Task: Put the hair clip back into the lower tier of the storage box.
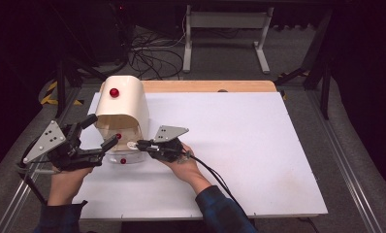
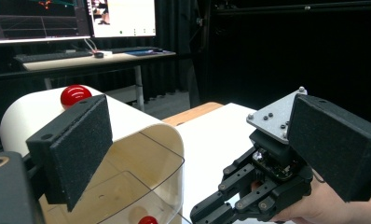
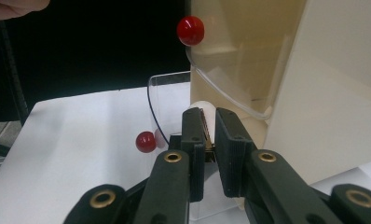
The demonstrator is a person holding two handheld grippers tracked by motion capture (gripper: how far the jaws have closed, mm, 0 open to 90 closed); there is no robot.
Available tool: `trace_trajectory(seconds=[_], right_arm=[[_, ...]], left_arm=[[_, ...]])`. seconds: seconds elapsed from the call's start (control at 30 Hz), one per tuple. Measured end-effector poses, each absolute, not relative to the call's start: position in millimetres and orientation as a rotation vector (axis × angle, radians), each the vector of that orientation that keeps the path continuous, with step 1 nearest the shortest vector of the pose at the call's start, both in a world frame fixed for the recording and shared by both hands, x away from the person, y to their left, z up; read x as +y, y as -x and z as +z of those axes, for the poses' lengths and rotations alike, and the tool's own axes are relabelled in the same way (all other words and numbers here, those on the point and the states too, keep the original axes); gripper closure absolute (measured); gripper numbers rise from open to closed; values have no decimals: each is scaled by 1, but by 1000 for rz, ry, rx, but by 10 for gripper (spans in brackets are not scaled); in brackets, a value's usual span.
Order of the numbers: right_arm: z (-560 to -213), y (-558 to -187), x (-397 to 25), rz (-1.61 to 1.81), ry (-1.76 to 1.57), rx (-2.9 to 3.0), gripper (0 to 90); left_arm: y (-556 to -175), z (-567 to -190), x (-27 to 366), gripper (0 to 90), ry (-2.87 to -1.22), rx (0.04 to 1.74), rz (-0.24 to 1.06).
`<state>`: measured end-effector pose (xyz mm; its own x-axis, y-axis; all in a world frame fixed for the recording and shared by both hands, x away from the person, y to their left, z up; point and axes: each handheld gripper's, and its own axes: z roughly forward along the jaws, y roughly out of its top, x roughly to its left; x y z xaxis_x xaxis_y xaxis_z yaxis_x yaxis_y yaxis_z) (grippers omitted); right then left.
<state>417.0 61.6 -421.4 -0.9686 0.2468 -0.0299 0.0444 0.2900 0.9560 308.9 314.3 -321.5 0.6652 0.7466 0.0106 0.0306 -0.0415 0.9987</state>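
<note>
Now right fingers (image 3: 210, 140) pinching small pale piece (image 3: 203, 112) beside cream box (image 1: 120, 104); left fingers (image 1: 101, 132) spread.

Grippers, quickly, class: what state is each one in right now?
Left gripper: open, holding nothing, jaws spread beside the cream box.
Right gripper: shut on a thin flat piece at the box's clear drawer.

matt cream plastic bread box (image 1: 123, 104) left of the right jaws, glossy red knob (image 1: 114, 92), clear smooth plastic door (image 3: 230, 70), rough black foam pads (image 2: 79, 140)
</note>
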Motion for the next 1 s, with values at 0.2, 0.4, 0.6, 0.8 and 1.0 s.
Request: trace_trajectory(seconds=[0.2, 0.4, 0.6, 0.8, 1.0], right_arm=[[-422, -418, 65, 1755, -268, 2383, 829], [-423, -419, 70, 1756, -263, 2387, 829], [-424, -420, 75, 1752, -261, 2393, 829], [-425, -422, 78, 1751, -262, 2396, 829], [-426, -423, 81, 1742, -264, 2400, 829]], left_arm=[[-309, -322, 315, 76, -1519, 673, 653], [-309, -322, 316, 76, -1517, 671, 654], [-309, -322, 317, 76, -1518, 672, 654], [-309, -322, 317, 77, -1516, 673, 653], [-310, -323, 316, 77, -1519, 673, 651]])
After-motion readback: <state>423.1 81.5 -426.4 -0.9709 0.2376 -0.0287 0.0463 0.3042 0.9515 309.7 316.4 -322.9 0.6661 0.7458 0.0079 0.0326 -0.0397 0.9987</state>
